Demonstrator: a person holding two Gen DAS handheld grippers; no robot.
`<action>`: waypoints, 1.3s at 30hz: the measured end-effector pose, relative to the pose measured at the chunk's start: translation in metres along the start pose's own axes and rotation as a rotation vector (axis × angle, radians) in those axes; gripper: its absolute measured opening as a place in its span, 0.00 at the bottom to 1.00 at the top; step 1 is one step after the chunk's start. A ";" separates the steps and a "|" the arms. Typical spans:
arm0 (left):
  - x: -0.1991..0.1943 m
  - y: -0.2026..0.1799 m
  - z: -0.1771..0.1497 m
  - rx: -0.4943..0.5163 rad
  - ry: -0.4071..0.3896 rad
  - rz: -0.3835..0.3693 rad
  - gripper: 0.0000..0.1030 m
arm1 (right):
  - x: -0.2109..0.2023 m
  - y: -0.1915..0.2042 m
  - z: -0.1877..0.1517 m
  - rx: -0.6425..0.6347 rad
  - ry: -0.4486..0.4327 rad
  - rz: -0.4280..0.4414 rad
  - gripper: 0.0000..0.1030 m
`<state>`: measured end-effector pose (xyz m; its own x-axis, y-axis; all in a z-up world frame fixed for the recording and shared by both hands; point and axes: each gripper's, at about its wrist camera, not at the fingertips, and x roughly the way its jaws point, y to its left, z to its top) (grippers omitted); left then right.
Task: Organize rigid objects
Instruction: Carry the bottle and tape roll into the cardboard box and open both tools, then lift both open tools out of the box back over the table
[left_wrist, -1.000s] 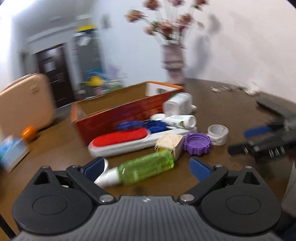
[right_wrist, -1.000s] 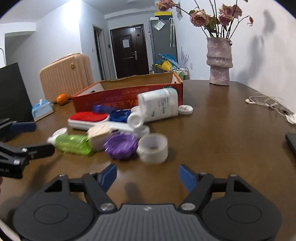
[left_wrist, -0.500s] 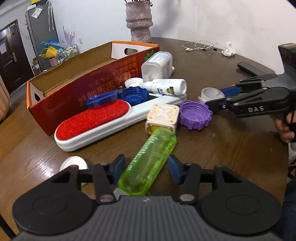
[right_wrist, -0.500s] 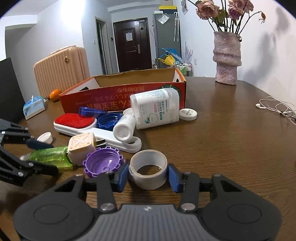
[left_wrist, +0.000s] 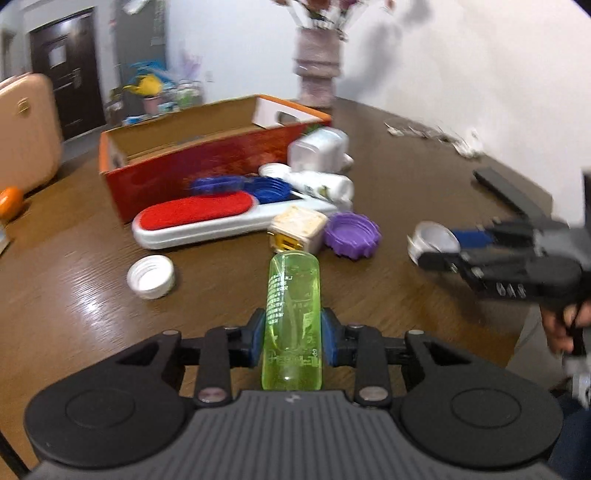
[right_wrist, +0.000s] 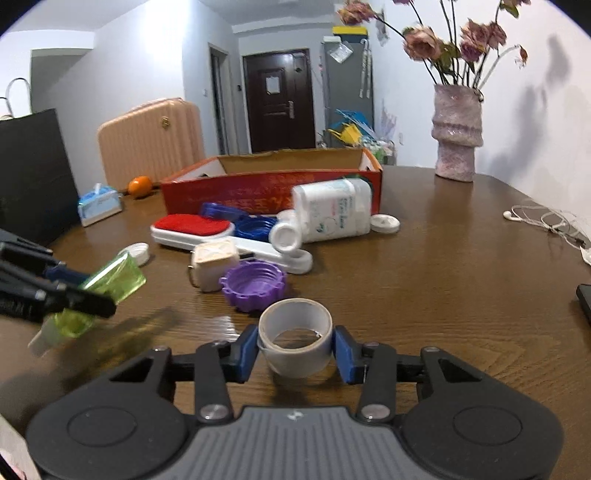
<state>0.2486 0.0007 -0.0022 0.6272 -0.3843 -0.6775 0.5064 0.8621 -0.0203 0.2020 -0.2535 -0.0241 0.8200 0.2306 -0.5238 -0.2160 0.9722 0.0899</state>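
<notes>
My left gripper (left_wrist: 293, 341) is shut on a green transparent bottle (left_wrist: 292, 317) and holds it lifted off the table; it also shows at the left of the right wrist view (right_wrist: 107, 291). My right gripper (right_wrist: 295, 349) is shut on a grey tape roll (right_wrist: 295, 338), also seen in the left wrist view (left_wrist: 434, 240). An open red cardboard box (left_wrist: 207, 162) stands behind a pile: a red-and-white lint brush (left_wrist: 199, 218), a cream cube (left_wrist: 297, 227), a purple lid (left_wrist: 352, 234), blue lids (right_wrist: 255, 227) and two white bottles (right_wrist: 332, 212).
A loose white cap (left_wrist: 151, 277) lies on the brown table to the left. A pink vase with flowers (right_wrist: 458, 147) stands at the back right. Earphones (right_wrist: 543, 219), a black device (left_wrist: 509, 192), a tissue pack (right_wrist: 99, 208) and an orange (right_wrist: 140, 184) lie around the table's edges.
My left gripper closed on the green bottle and lifted it back from the pile. My right gripper closed on the tape roll and raised it slightly.
</notes>
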 end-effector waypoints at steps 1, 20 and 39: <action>-0.005 0.003 0.004 -0.012 -0.021 0.020 0.30 | -0.003 -0.001 0.003 0.000 -0.013 0.009 0.41; 0.216 0.182 0.236 -0.238 0.174 0.399 0.31 | 0.303 -0.050 0.275 -0.185 0.225 -0.079 0.41; 0.200 0.178 0.243 -0.233 0.077 0.372 0.65 | 0.348 -0.035 0.288 -0.275 0.270 -0.200 0.86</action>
<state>0.6076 -0.0031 0.0371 0.6909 -0.0157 -0.7228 0.1021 0.9919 0.0760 0.6479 -0.1954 0.0344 0.7000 -0.0149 -0.7139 -0.2300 0.9418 -0.2452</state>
